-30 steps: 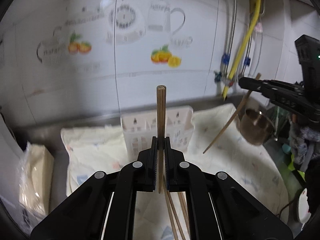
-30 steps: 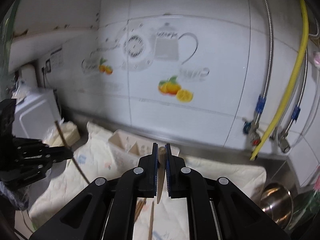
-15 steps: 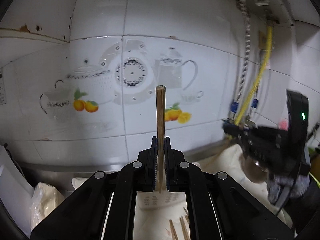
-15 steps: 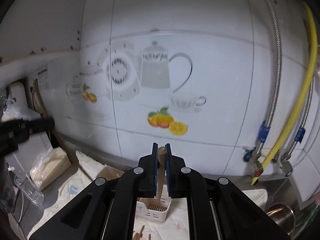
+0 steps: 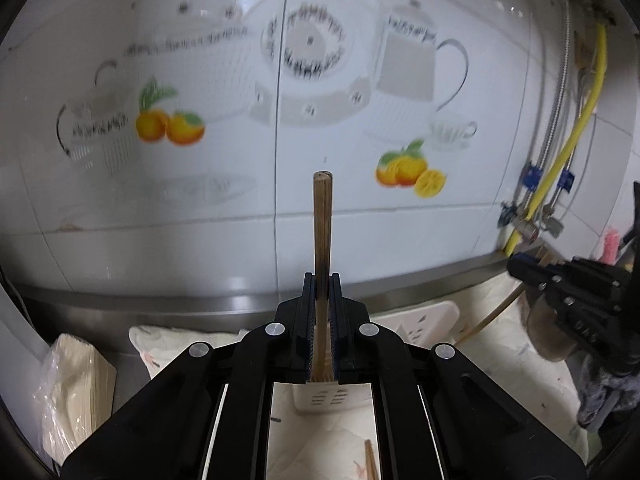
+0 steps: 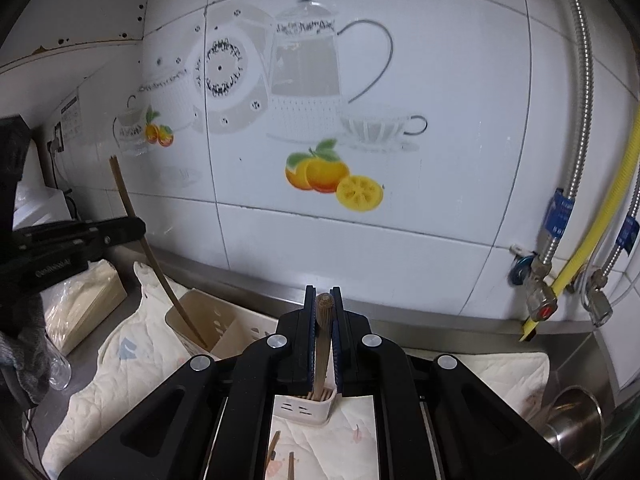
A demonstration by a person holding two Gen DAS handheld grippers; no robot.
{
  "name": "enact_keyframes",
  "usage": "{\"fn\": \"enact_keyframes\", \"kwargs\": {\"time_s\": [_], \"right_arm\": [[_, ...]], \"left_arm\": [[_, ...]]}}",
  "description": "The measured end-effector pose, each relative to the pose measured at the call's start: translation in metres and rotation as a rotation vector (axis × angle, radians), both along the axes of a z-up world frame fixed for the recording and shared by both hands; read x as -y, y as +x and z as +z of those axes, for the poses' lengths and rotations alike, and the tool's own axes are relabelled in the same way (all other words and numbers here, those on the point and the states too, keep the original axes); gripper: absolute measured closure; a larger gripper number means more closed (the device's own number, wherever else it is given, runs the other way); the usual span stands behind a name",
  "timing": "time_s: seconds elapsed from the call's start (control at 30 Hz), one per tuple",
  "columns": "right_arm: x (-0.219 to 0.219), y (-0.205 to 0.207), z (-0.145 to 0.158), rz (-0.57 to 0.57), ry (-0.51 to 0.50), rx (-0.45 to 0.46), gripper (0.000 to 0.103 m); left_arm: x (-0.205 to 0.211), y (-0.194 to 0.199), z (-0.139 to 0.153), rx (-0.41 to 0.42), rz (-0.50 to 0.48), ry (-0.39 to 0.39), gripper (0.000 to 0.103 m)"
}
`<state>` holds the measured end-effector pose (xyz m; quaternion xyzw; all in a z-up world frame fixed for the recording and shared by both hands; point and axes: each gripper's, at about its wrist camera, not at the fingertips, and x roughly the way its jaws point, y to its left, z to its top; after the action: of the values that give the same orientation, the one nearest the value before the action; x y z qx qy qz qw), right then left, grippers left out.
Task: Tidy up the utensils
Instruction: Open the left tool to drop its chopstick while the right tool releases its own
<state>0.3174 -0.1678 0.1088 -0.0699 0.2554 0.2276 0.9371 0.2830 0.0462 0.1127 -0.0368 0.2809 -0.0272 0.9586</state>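
Observation:
My left gripper (image 5: 322, 280) is shut on a wooden chopstick (image 5: 322, 220) that stands upright between its jaws. In the right wrist view the left gripper (image 6: 138, 227) is at the left, and its chopstick (image 6: 132, 216) slants down with the lower end inside the left compartment of the cream utensil holder (image 6: 200, 312). My right gripper (image 6: 324, 300) is shut on a second chopstick (image 6: 323, 344). That chopstick's lower end is at the holder's right compartment (image 6: 304, 410). The right gripper (image 5: 514, 268) also shows at the right of the left wrist view. Loose chopsticks (image 6: 276, 446) lie on the cloth.
A quilted cream cloth (image 6: 120, 380) covers the steel counter under the holder. A wrapped paper pack (image 6: 80, 300) sits at the left and a steel pot (image 6: 576, 416) at the right. The tiled wall is close behind, with a yellow hose (image 6: 600, 220) and valves at the right.
Both grippers have moved toward the wall and over the holder with their chopsticks. The left chopstick's lower end now sits in the left compartment. Both grips are unchanged.

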Motion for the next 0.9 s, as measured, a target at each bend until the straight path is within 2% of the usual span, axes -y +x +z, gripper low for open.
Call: {"fn": "enact_keyframes", "kwargs": {"time_s": [0.17,0.37,0.4,0.47,0.6,0.67,0.73,0.77,0.9], "right_arm": [[0.0,0.0,-0.003,-0.004,-0.001,-0.006,0.096],[0.008,-0.009,0.007,-0.013,0.014,0.022,0.094],[0.011,-0.012,0.01,-0.016,0.018,0.03,0.093],[0.015,-0.018,0.014,-0.02,0.027,0.04,0.088],[0.024,-0.035,0.021,-0.02,0.042,0.063,0.083],[0.029,-0.049,0.023,-0.017,0.049,0.079,0.08],[0.034,-0.06,0.023,-0.013,0.057,0.086,0.077],[0.036,-0.066,0.022,-0.01,0.06,0.087,0.077],[0.046,-0.095,0.01,-0.001,0.055,0.088,0.075]], "left_arm": [[-0.005,0.006,-0.017,-0.041,0.002,-0.023,0.097],[-0.004,0.002,-0.019,-0.047,0.007,-0.016,0.092],[-0.004,0.0,-0.018,-0.045,0.009,-0.016,0.089],[-0.005,-0.006,-0.015,-0.034,0.018,-0.008,0.075],[-0.003,-0.025,-0.007,-0.009,0.023,0.007,0.063],[-0.002,-0.038,-0.003,0.012,0.028,0.017,0.05],[0.002,-0.049,0.0,0.025,0.027,0.027,0.046],[0.003,-0.054,0.0,0.029,0.026,0.028,0.041],[0.01,-0.08,-0.004,0.043,0.021,0.025,0.036]]}}
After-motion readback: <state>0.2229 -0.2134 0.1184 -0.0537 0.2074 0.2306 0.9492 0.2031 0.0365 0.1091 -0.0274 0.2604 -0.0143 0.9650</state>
